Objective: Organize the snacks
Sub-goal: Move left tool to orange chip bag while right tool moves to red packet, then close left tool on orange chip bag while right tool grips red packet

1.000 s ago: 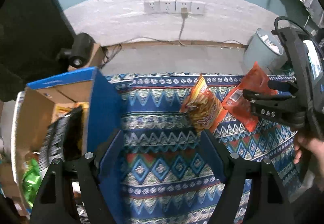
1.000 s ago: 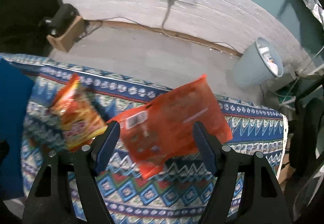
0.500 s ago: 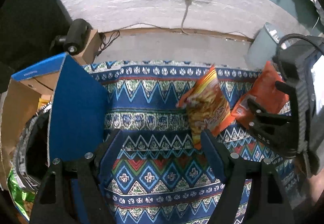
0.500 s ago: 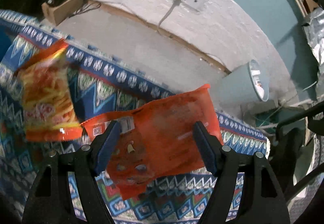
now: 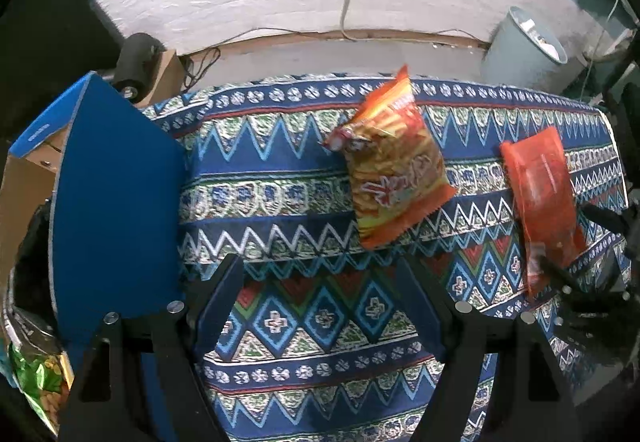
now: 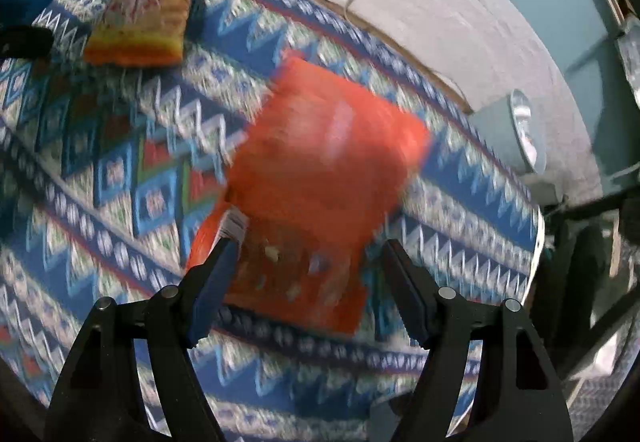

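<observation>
Swinging over since a moment ago, my right claw (image 6: 308, 282) is now hovering open above the orange packet's (image 6: 320, 178) near end on the desk (image 5: 280, 202), while my left claw (image 5: 320, 302) is hanging open short of the chips bag (image 5: 396, 170).

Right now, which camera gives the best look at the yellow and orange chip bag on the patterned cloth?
The left wrist view. There the chip bag lies sharp and whole on the cloth, its print visible. The right wrist view is blurred by motion and shows the bag only small, in the upper left corner.
</observation>
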A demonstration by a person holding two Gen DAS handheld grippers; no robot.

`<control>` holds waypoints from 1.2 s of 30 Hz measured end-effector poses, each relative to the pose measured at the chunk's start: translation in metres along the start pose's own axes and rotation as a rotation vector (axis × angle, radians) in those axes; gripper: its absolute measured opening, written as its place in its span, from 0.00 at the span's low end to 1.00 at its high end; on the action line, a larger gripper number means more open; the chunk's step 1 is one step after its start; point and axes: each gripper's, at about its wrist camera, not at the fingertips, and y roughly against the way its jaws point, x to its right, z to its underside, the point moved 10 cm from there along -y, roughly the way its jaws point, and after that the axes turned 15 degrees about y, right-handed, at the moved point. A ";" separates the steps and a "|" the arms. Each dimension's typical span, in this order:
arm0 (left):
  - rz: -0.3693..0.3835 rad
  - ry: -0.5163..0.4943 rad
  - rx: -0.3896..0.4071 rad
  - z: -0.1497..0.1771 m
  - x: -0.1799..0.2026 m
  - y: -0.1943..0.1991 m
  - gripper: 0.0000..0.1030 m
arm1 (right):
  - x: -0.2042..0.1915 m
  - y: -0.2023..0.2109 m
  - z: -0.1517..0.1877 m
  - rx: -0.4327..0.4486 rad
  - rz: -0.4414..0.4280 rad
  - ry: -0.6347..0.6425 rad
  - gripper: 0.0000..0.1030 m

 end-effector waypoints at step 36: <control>0.146 0.288 -0.074 -0.050 0.047 -0.057 0.85 | 0.021 -0.035 -0.021 0.085 -0.290 -0.397 0.73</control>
